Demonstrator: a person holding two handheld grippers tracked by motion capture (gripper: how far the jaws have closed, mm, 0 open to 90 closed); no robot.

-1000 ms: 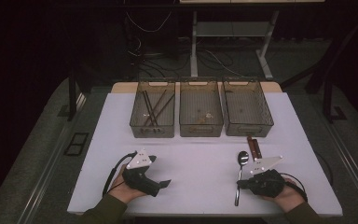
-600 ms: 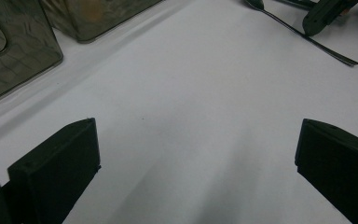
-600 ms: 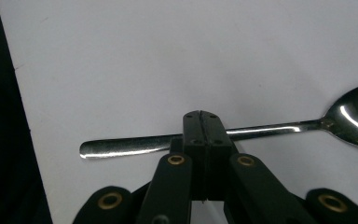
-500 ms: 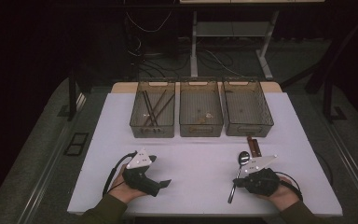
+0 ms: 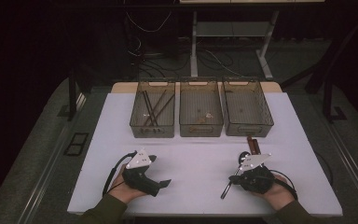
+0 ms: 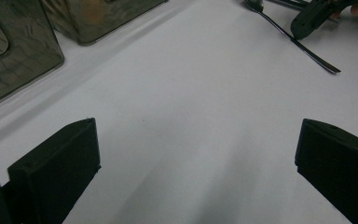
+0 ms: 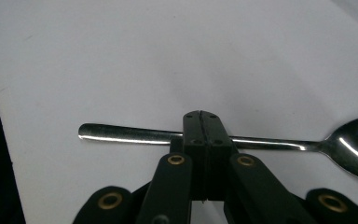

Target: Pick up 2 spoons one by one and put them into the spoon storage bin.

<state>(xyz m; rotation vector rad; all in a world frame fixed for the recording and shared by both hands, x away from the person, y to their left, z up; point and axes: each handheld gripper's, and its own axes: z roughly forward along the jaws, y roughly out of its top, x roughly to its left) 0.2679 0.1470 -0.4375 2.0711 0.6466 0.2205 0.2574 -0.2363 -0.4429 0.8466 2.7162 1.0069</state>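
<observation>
Our right gripper (image 7: 200, 122) has its jaws shut on the spoon (image 7: 279, 144); left gripper (image 5: 142, 173) gapes idle; binning at 12 o'clock remains.

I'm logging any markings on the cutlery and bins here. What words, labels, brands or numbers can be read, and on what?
None can be read.
spoon: handle and bowl plain, no stamp visible.
three bins: no label legible; small pale marks inside are too blurred to tell.
right gripper: plain black, with brass rivets.
</observation>
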